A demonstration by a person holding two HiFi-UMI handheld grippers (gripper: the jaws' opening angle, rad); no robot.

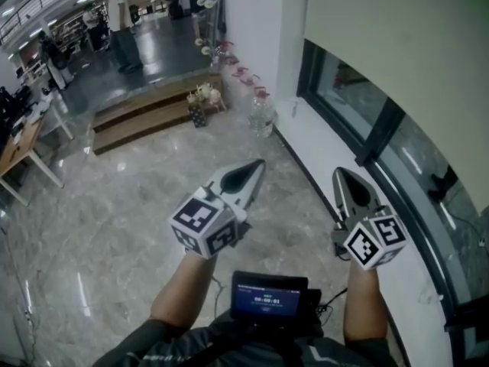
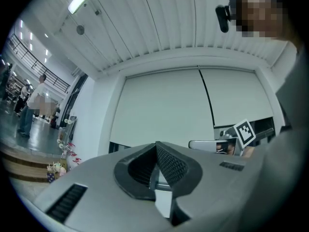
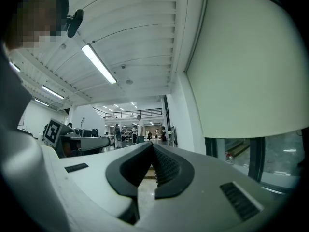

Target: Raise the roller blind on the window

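Cream roller blind [image 1: 397, 44] at right, down over upper window [image 1: 428, 167]. Left gripper [image 1: 258, 165] and right gripper [image 1: 340, 174] near, over marble floor [image 1: 130, 205]; both jaws closed, empty, apart from blind.

- Roller blind [image 1: 397, 44]: plain pale fabric, hanging flat, drawn down most of the way.
- Window [image 1: 344, 102]: dark-framed glass, only a low strip exposed beneath the blind's bottom edge.
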